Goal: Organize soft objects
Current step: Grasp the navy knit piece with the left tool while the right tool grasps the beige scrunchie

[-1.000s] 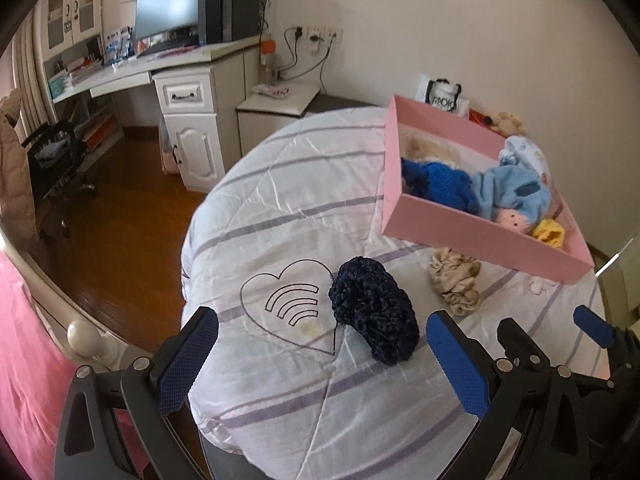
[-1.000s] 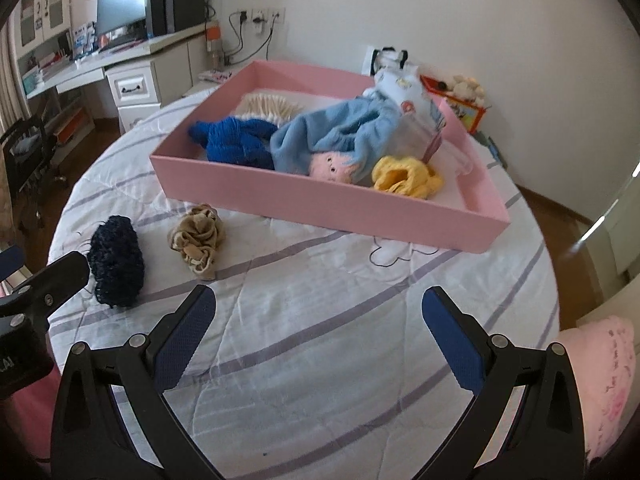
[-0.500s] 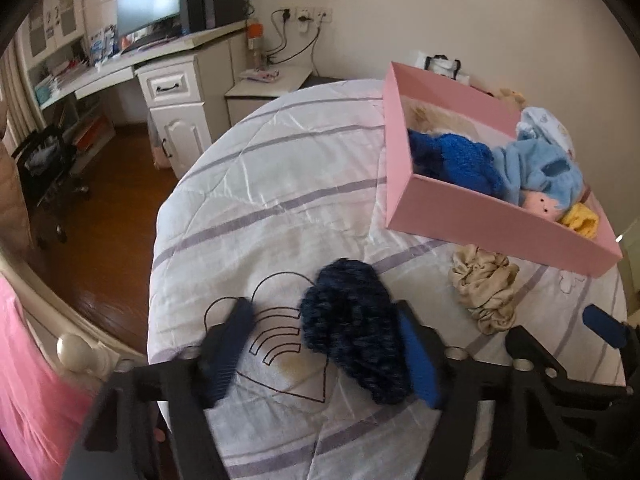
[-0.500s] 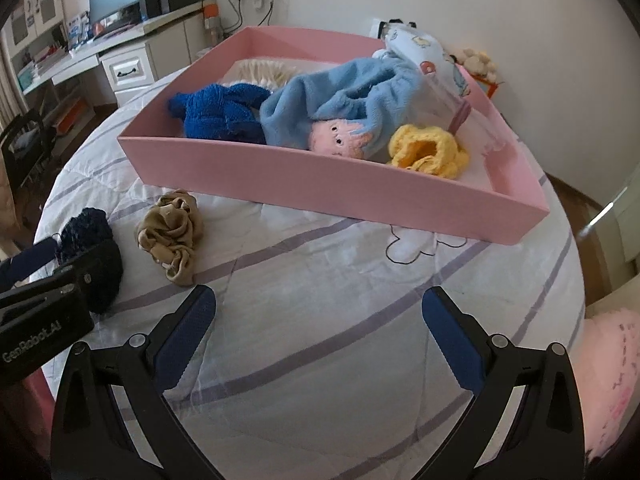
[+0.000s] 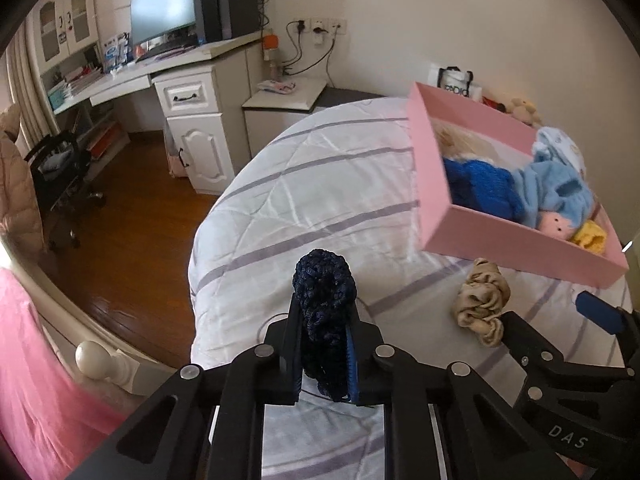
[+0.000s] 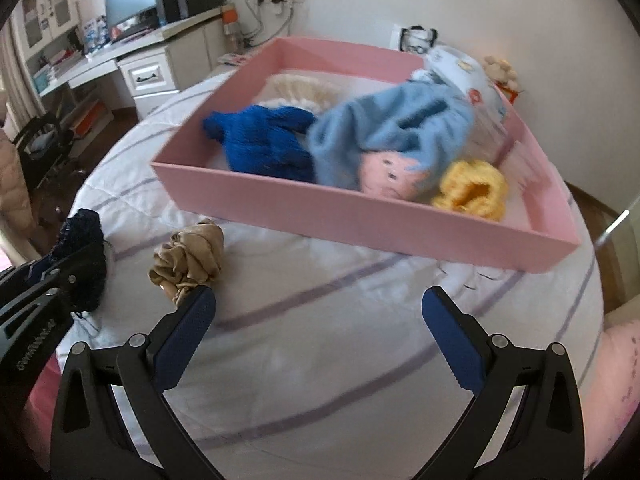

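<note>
My left gripper (image 5: 323,314) is closing its jaws, and the pads squeeze a dark navy knitted piece (image 5: 324,292) that stands up between them on the striped white quilt (image 5: 320,184). A beige scrunchie (image 6: 188,256) lies on the quilt just beyond my right gripper's left fingertip (image 6: 200,304). My right gripper (image 6: 319,300) stands open over bare quilt with nothing in it. Behind them sits the pink box (image 6: 360,212), holding a royal blue knit (image 6: 264,140), a light blue plush (image 6: 392,128), a yellow knit (image 6: 472,192) and a cream piece.
The bed's left edge drops to a wooden floor (image 5: 132,240), with a round bedpost knob (image 5: 90,354) near the corner. A white desk with a monitor (image 5: 164,12) and a nightstand (image 5: 288,96) stand against the far wall. Pink fabric (image 6: 624,380) lies at the right.
The left jaws went from wide open to shut around the navy knitted piece. Both grippers moved forward and lower, and the right one now sits close to the beige scrunchie.
</note>
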